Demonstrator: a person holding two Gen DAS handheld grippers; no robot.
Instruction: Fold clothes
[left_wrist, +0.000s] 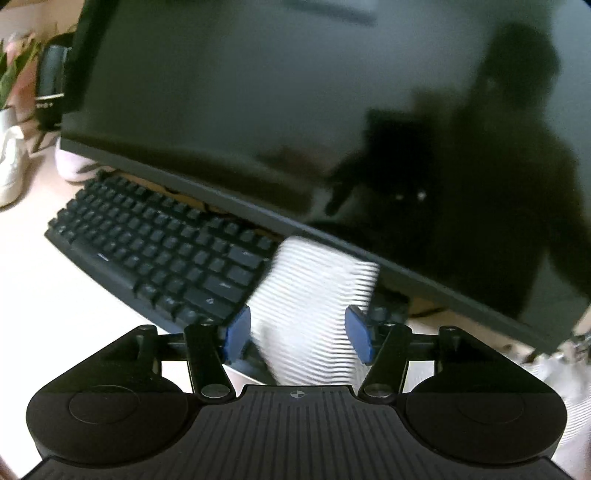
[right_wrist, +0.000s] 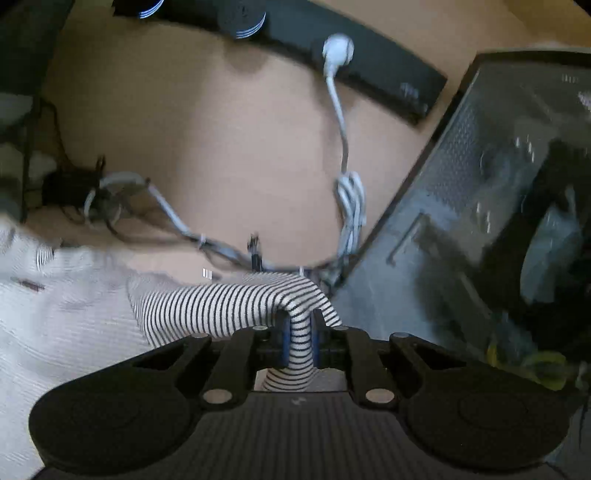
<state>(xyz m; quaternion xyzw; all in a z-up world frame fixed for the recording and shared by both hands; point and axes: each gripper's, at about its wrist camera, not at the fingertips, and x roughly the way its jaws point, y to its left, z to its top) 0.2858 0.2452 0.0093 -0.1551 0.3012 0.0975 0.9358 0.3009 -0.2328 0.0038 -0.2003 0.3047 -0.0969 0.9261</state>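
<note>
Over the desk's keyboard edge: striped garment bunched, a fold pinched tight in the right gripper. Left gripper released, cloth between its jaws untouched. Step: regrasping mid-fold. Next: left needs a corner hold, clear of the monitor.
</note>
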